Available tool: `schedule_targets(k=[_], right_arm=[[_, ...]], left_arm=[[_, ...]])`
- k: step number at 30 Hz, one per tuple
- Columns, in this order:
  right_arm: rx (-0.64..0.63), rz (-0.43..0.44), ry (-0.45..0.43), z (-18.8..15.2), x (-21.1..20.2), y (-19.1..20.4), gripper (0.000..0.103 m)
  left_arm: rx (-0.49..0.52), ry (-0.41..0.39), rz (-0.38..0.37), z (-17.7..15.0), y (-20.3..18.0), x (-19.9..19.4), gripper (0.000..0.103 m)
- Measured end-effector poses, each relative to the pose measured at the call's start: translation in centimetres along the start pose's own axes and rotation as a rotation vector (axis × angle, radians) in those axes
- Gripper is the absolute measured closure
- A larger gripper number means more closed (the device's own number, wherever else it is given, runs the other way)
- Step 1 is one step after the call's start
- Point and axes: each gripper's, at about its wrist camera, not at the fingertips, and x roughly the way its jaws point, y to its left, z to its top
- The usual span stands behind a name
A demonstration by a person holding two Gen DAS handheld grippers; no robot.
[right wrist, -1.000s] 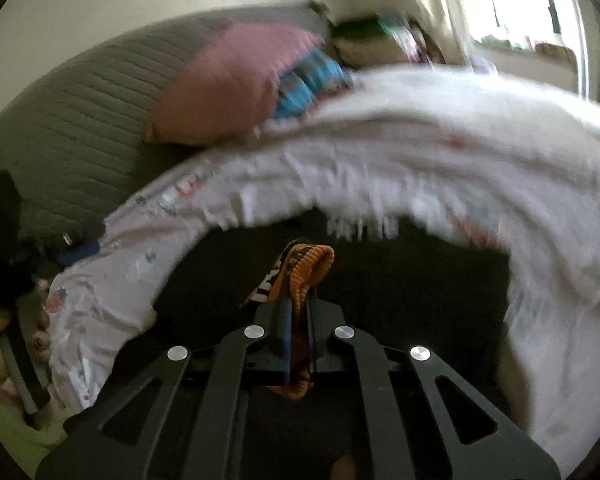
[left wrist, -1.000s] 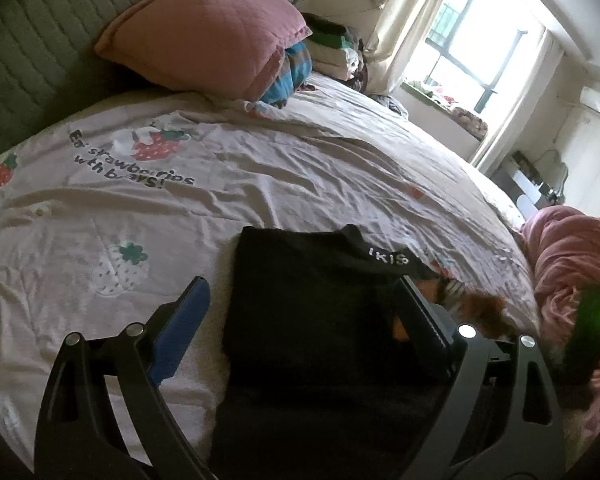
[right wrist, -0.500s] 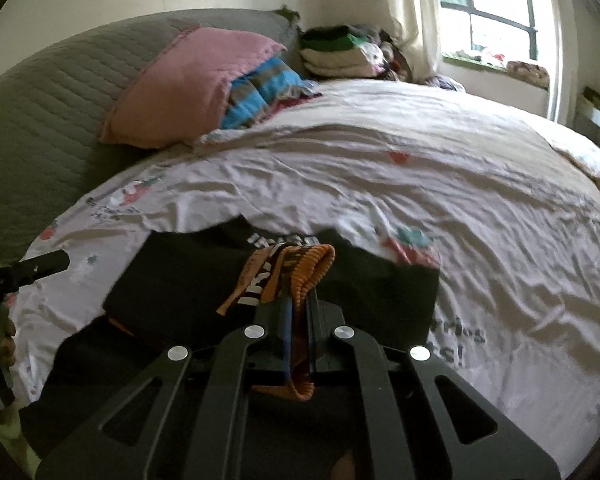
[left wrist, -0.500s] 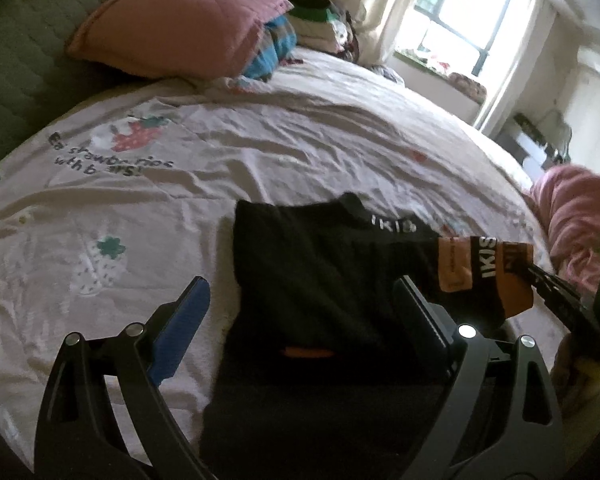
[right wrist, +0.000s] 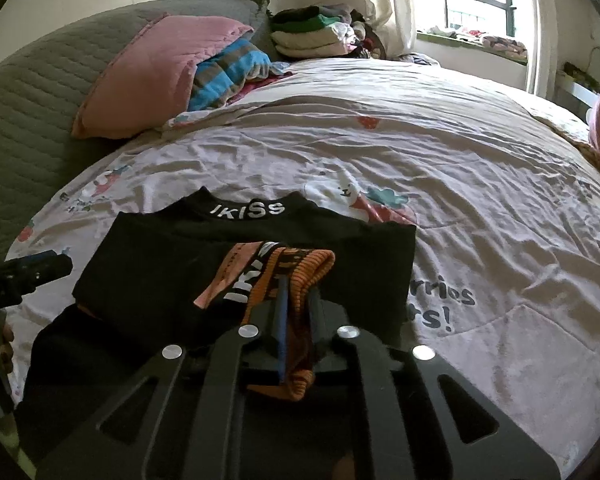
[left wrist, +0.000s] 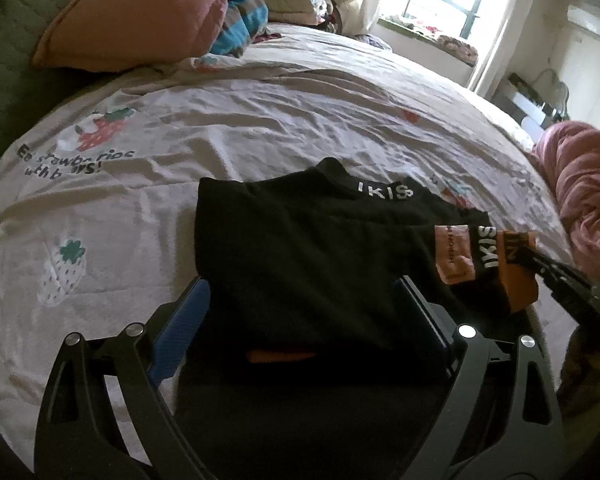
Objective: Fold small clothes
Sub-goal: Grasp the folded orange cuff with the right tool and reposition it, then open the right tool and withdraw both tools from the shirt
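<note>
My right gripper [right wrist: 298,300] had the orange cuff [right wrist: 300,268] of the black top [right wrist: 220,264] between its pads, and its jaws were opening; the pads seemed to touch the cloth, though I couldn't be sure. The top lay flat on the sheet [left wrist: 260,120], below the pink pillow [left wrist: 140,16]. My left gripper [left wrist: 300,312] stood wide open over the top's near edge, gripping nothing.

Count: one black garment [right wrist: 188,276] at bed [right wrist: 480,200] centre; one pink pillow [right wrist: 152,76] at 10 o'clock; two grippers; one folded clothes stack [right wrist: 316,36] at 12 o'clock.
</note>
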Motion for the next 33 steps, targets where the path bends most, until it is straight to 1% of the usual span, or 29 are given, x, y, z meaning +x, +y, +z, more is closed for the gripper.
schedule_targets(k=[1,3,6,10,11,12,14,17,22,24,26,27,29,33], right_arm=[[-0.001,-0.012,0.000,0.0,0.0,0.0,0.089],[-0.003,-0.036,-0.012,-0.1,-0.3,-0.1,0.069],[-0.007,-0.048,-0.025,-0.2,-0.7,-0.1,0.069],[-0.043,-0.015,-0.002,-0.6,-0.6,1.0,0.069],[-0.057,0.000,0.012,-0.8,-0.4,1.5,0.069],[-0.066,0.013,0.023,-0.9,-0.2,1.9,0.069],[-0.091,0.044,0.051,-1.3,0.4,2.9,0.069],[-0.110,0.080,0.084,-1.8,1.1,3.8,0.069],[-0.127,0.095,0.135,-2.7,2.3,4.5,0.069],[-0.118,0.072,0.169,-3.0,2.9,4.1,0.069],[-0.101,0.029,0.207,-3.6,3.8,3.3,0.068],[-0.084,0.024,0.219,-3.9,4.0,2.8,0.067],[-0.038,0.042,0.221,-4.2,4.1,2.0,0.067],[-0.045,0.034,0.197,-4.2,3.3,2.1,0.065]], left_arm=[[0.007,0.001,0.008,0.0,-0.1,0.2,0.017],[0.020,0.004,0.014,0.1,-0.3,0.4,0.017],[0.042,0.014,0.034,0.2,-0.7,1.1,0.017],[0.066,0.034,0.056,0.2,-1.1,2.2,0.017],[0.068,0.052,0.049,0.1,-1.1,2.7,0.018],[0.071,0.066,0.040,-0.1,-1.1,3.0,0.020],[0.076,0.087,0.037,-0.5,-1.1,3.5,0.036],[0.063,0.126,0.033,-1.4,-0.6,4.4,0.046],[0.040,0.149,0.020,-2.3,0.2,5.1,0.048],[0.036,0.150,0.015,-2.4,0.3,5.2,0.048],[0.038,0.151,0.013,-2.5,0.3,5.3,0.048],[0.040,0.149,0.012,-2.6,0.3,5.3,0.048],[0.040,0.144,0.007,-2.7,0.4,5.3,0.048],[0.039,0.134,0.008,-2.8,0.3,4.9,0.048]])
